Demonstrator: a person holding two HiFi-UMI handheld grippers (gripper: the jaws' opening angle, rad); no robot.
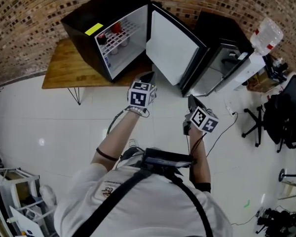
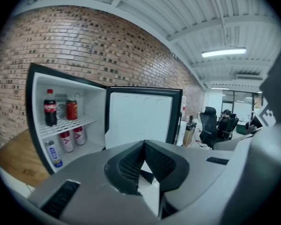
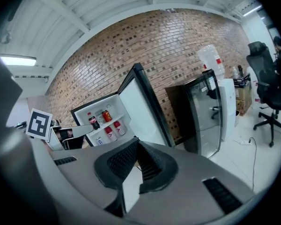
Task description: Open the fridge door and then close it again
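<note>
Overhead, from the head view, the fridge [image 1: 86, 21] stands on a table [image 1: 59, 70] against a brick wall. Its door [image 1: 171, 47] is swung wide open to the right. The left gripper [image 1: 148, 76] points at the door's lower edge, near it. The right gripper [image 1: 191, 100] sits to the right and nearer the person, apart from the door. A second black cabinet [image 1: 222, 43] stands just right of the fridge.

Next, the left gripper view shows its jaws pressed together with nothing between them. Beyond them are the open fridge and the white inner face of the door. A cola bottle [image 2: 49, 108] and a red can [image 2: 71, 109] stand on the shelf [image 2: 65, 124], with more cans below.

Last, the right gripper view shows its jaws likewise closed and empty. The fridge lies ahead to the left, its door edge-on and the cabinet at the right.
</note>
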